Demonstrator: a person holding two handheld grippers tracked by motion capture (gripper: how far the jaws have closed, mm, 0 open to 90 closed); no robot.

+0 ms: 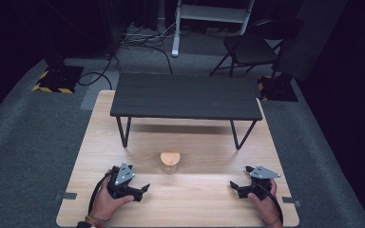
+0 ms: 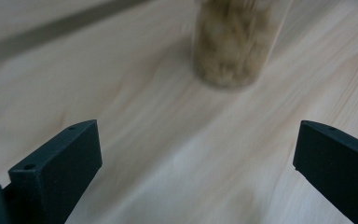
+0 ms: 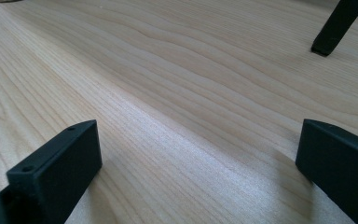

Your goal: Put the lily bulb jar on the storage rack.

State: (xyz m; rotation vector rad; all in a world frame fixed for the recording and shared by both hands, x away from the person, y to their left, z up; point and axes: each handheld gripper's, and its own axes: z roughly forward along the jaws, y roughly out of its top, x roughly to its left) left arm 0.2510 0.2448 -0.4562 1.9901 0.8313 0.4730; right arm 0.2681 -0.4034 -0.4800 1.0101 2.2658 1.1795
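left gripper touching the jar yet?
Apart. In the left gripper view, the jar stands well ahead of the open fingers, bare table between them. The high view agrees: left gripper sits short of it.

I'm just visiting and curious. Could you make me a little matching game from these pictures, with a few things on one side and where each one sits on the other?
Things:
1. jar
2. black shelf
3. left gripper
4. folding chair

Places:
A. on the floor beyond the wooden table
B. standing on the far half of the table, on thin legs
C. near the table's front edge, on the person's left side
D. in the middle of the table, in front of the shelf

Pairs: 1-D, 2-B, 3-C, 4-A
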